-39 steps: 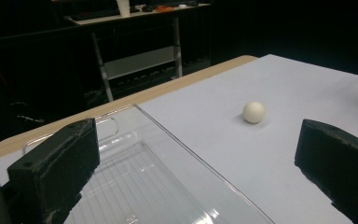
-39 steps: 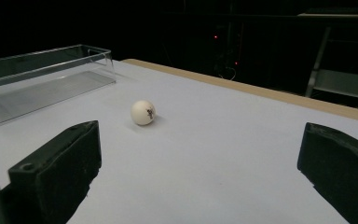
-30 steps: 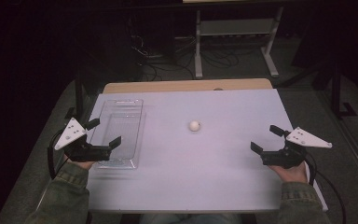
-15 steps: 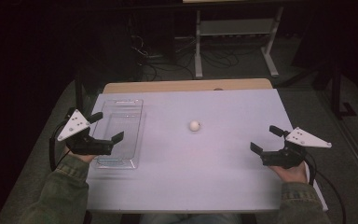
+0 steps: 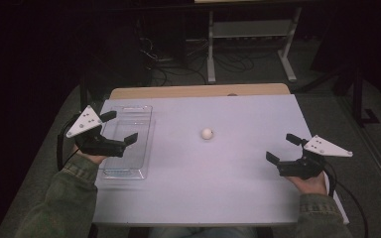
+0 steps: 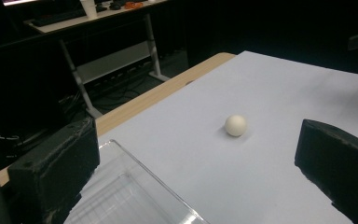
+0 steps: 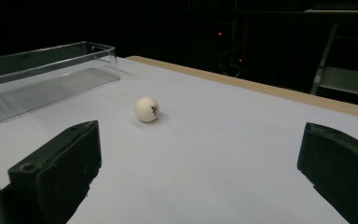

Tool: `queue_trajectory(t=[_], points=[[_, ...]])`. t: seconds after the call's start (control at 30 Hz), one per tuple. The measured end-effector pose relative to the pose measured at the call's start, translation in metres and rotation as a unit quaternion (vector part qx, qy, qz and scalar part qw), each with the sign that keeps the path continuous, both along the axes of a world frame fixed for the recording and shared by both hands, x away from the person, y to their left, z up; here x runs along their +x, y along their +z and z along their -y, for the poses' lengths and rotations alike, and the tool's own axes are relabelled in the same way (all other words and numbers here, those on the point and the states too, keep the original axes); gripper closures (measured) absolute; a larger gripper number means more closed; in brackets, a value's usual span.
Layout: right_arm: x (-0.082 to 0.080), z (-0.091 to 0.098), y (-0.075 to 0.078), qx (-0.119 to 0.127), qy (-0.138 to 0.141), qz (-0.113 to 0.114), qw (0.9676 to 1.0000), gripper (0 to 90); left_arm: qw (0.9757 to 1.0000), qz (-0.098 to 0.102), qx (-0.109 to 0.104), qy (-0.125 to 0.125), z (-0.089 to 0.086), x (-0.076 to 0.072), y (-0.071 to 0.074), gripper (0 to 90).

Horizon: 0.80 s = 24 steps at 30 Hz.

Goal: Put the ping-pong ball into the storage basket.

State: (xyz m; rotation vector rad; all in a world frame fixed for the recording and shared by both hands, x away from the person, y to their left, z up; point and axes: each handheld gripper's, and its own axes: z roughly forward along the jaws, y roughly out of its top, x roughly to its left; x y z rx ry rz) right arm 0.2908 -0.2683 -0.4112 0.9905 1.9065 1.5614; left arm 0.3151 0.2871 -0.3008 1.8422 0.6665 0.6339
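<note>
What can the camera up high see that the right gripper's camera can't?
The high view alone takes in both hands, the left gripper over the clear tray, and the right gripper at the table's right side. The right gripper view alone catches a small dark mark on the ball. Both show the white ball, the clear tray and the pale table top.

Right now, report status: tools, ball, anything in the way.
Left tool open, over the clear tray. Right tool open, empty, near table's right edge. Ball loose mid-table, untouched. Nothing in the way.
</note>
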Motion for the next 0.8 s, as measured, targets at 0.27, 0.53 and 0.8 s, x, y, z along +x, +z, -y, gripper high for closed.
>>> queue_trajectory(t=[0.27,0.53,0.8], points=[[0.000,0.000,0.000,-0.001,0.001,0.001,1.0000,0.0,0.9999,0.000,0.010,-0.004,0.004,0.005,0.005,0.0],[0.000,0.000,0.000,0.000,0.001,0.001,1.0000,0.0,0.9996,-0.006,0.023,-0.013,0.014,0.013,0.008,0.0],[0.000,0.000,0.000,0.001,0.002,-0.001,1.0000,0.0,0.9992,-0.009,0.030,-0.024,0.021,0.019,0.013,0.0]])
